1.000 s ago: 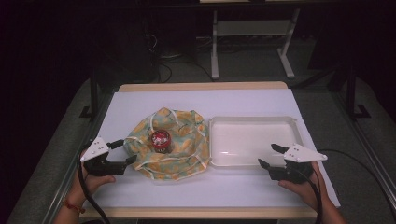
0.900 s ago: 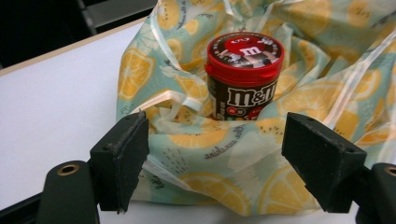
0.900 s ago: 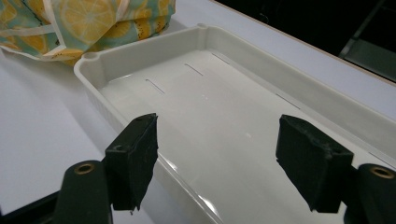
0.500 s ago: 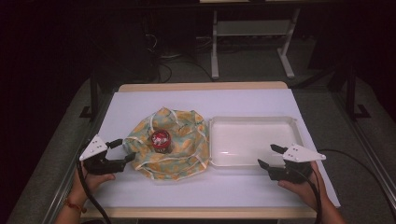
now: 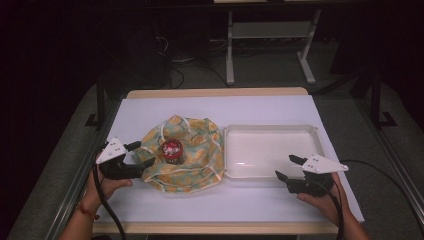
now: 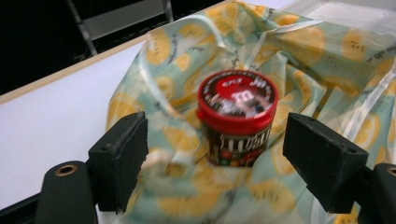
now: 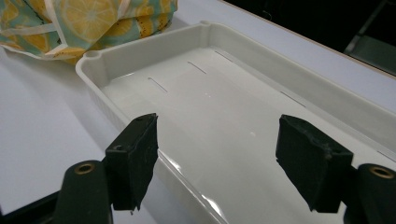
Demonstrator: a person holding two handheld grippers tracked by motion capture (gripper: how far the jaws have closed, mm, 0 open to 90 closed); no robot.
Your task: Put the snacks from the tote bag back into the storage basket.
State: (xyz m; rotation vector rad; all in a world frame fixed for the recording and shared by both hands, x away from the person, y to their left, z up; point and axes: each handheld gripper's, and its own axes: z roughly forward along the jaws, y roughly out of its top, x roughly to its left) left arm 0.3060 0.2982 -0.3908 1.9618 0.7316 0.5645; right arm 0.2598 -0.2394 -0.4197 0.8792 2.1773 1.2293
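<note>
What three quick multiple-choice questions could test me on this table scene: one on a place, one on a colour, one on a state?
1. Where does the jar stand?
A. in the tray
B. on the cloth
C. on the bare table

2. What colour is the jar's lid?
A. red
B. blue
C. white

3. How is the left claw?
A. shut on the jar
B. shut on the cloth
C. open, short of the jar

Answers:
1 B: the lemon-print cloth lies under it, beside the tray.
2 A: the left gripper view shows a red lid.
3 C: its jaws stand apart, the jar beyond them, untouched.
</note>
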